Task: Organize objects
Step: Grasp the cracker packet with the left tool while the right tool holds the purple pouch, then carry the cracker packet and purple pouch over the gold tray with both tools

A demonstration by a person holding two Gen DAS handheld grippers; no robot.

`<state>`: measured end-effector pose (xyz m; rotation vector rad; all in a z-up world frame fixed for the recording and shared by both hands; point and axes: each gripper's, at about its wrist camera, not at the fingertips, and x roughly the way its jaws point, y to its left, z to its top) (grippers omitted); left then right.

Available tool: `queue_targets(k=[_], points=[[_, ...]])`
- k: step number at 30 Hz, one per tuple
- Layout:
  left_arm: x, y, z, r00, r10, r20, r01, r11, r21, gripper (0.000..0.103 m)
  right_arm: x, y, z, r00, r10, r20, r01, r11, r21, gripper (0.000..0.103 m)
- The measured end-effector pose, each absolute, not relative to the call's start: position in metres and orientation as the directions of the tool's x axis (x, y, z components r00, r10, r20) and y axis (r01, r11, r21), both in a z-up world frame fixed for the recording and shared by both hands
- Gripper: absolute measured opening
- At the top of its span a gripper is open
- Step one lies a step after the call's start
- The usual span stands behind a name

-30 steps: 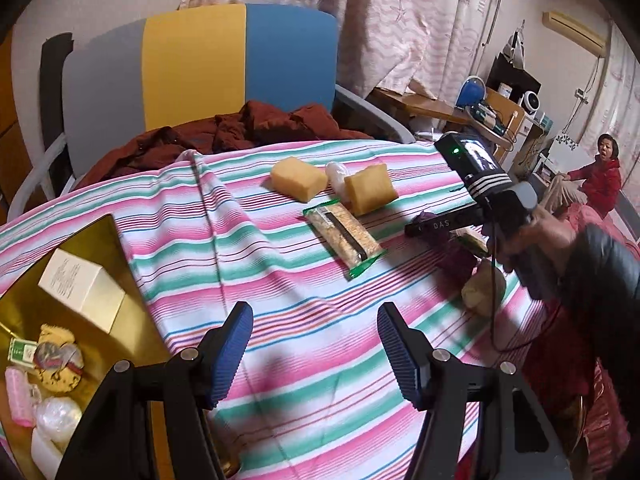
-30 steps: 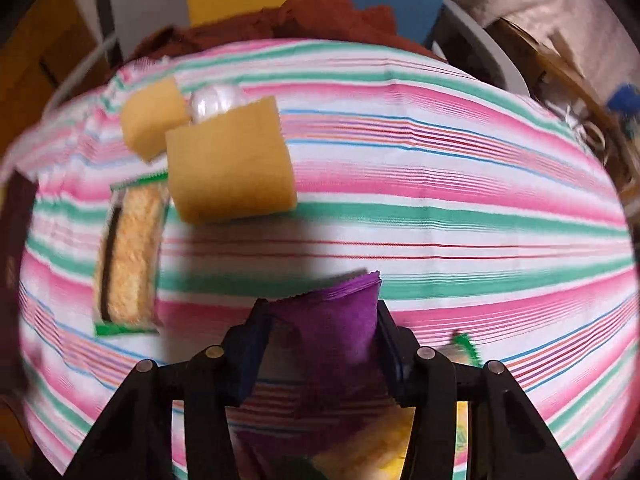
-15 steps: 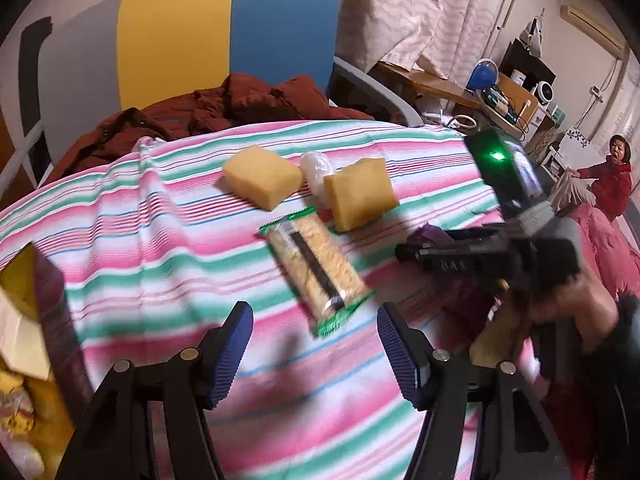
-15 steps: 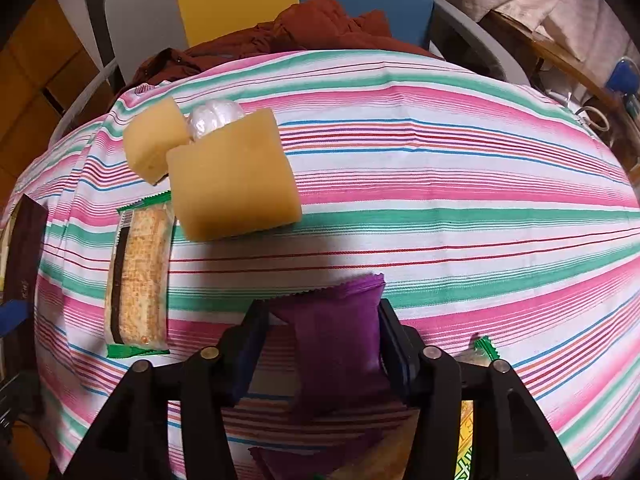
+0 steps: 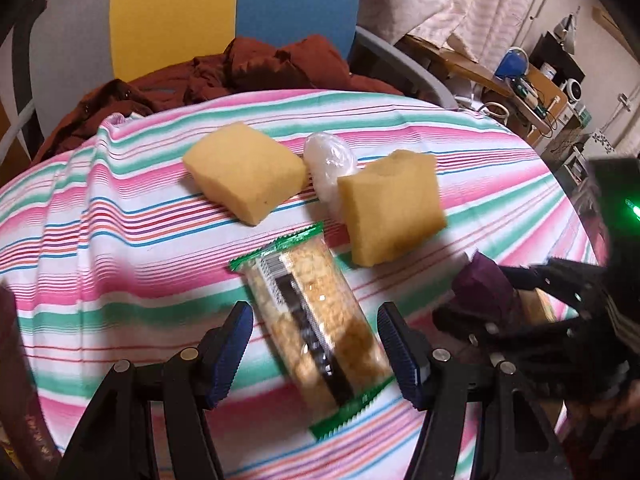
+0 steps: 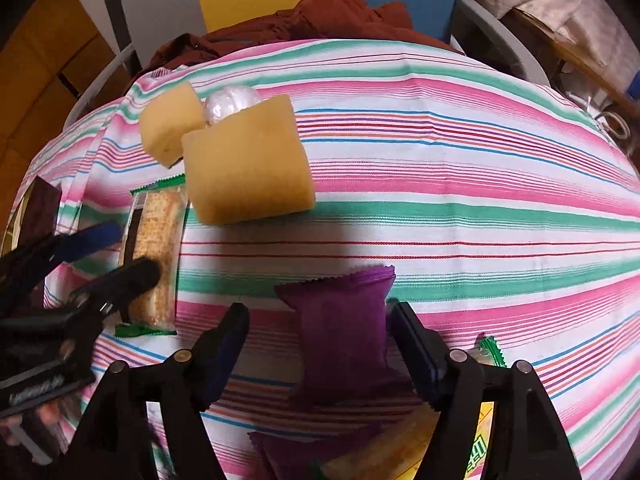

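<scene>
The cracker packet (image 5: 316,326) lies flat on the striped cloth (image 5: 120,240) in the lower centre of the left wrist view, its long axis running diagonally between the jaws of your left gripper (image 5: 316,354), which stand wide apart and hold nothing. If you close from here, the pads would meet the packet askew, and the slick wrapper could twist or slide out; square the jaws to its long sides first. Pressing hard could also crush the crackers inside. In the right wrist view the purple pouch (image 6: 344,332) sits at lower centre between the jaws of your right gripper (image 6: 318,346); one pad looks close to the pouch's edge, the other stands off, so the jaws are parted and do not appear to clamp it, and I cannot tell whether it rests on the cloth or is propped. A soft pouch may buckle and slip if pinched near its crimped end. Your two grippers work close together here, so they could knock each other, or nudge the yellow sponge (image 6: 246,160) just above the pouch.
</scene>
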<state>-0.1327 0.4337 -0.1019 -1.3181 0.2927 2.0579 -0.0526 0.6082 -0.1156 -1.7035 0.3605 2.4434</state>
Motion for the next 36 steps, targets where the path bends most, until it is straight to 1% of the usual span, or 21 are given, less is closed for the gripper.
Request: queue_targets(k=[2, 4, 6, 8, 9, 11, 12, 14, 16, 18, 22, 27, 31, 36], points=[[-0.137, 0.438, -0.109, -0.268, 0.395, -0.879, -0.634, -0.759, -0.148, 0.066, -0.051, 0.612, -0.115, -0.347, -0.021, -0.937, -0.252, -0.961, 0.115, 0.074], [-0.140, 0.437, -0.114, -0.267, 0.405, -0.874, -0.634, -0.757, -0.157, 0.066, -0.049, 0.613, -0.115, -0.344, -0.011, -0.939, -0.250, -0.963, 0.103, 0.074], [-0.139, 0.435, -0.116, -0.281, 0.422, -0.862, -0.643, -0.750, -0.157, 0.066, -0.051, 0.612, -0.117, -0.341, 0.006, -0.940, -0.244, -0.966, 0.082, 0.071], [-0.139, 0.430, -0.117, -0.290, 0.446, -0.847, -0.648, -0.742, -0.169, 0.066, -0.049, 0.610, -0.116, -0.334, 0.048, -0.941, -0.237, -0.971, 0.034, 0.059], [-0.138, 0.430, -0.118, -0.294, 0.449, -0.843, -0.653, -0.739, -0.166, 0.066, -0.048, 0.609, -0.116, -0.337, 0.055, -0.940, -0.236, -0.971, 0.027, 0.056], [-0.135, 0.430, -0.118, -0.304, 0.443, -0.843, -0.665, -0.733, -0.145, 0.066, -0.047, 0.609, -0.113, -0.348, 0.057, -0.936, -0.233, -0.972, 0.027, 0.038], [-0.134, 0.431, -0.117, -0.307, 0.439, -0.844, -0.668, -0.731, -0.137, 0.066, -0.047, 0.608, -0.113, -0.349, 0.061, -0.935, -0.230, -0.973, 0.022, 0.038], [-0.132, 0.432, -0.117, -0.327, 0.418, -0.847, -0.672, -0.733, -0.102, 0.059, -0.048, 0.607, -0.113, -0.353, 0.070, -0.933, -0.225, -0.974, 0.012, 0.038], [-0.131, 0.431, -0.116, -0.346, 0.399, -0.849, -0.668, -0.740, -0.076, 0.046, -0.048, 0.607, -0.112, -0.362, 0.064, -0.930, -0.226, -0.974, 0.021, 0.037], [-0.133, 0.428, -0.115, -0.347, 0.405, -0.846, -0.666, -0.741, -0.081, 0.044, -0.048, 0.607, -0.112, -0.368, 0.062, -0.928, -0.232, -0.972, 0.027, 0.037], [-0.126, 0.417, -0.114, -0.363, 0.401, -0.841, -0.664, -0.744, -0.068, 0.043, -0.042, 0.611, -0.109, -0.390, 0.042, -0.920, -0.230, -0.972, 0.053, 0.037], [-0.111, 0.399, -0.111, -0.366, 0.400, -0.840, -0.659, -0.749, -0.070, 0.043, -0.042, 0.605, -0.107, -0.421, -0.043, -0.906, -0.169, -0.978, 0.125, 0.037], [-0.099, 0.375, -0.103, -0.361, 0.418, -0.834, -0.644, -0.759, -0.102, 0.043, -0.040, 0.595, -0.106, -0.426, -0.071, -0.902, -0.145, -0.979, 0.145, 0.037], [-0.083, 0.351, -0.083, -0.388, 0.441, -0.809, -0.650, -0.754, -0.099, 0.043, -0.046, 0.580, -0.105, -0.431, -0.070, -0.900, -0.127, -0.982, 0.137, 0.037]])
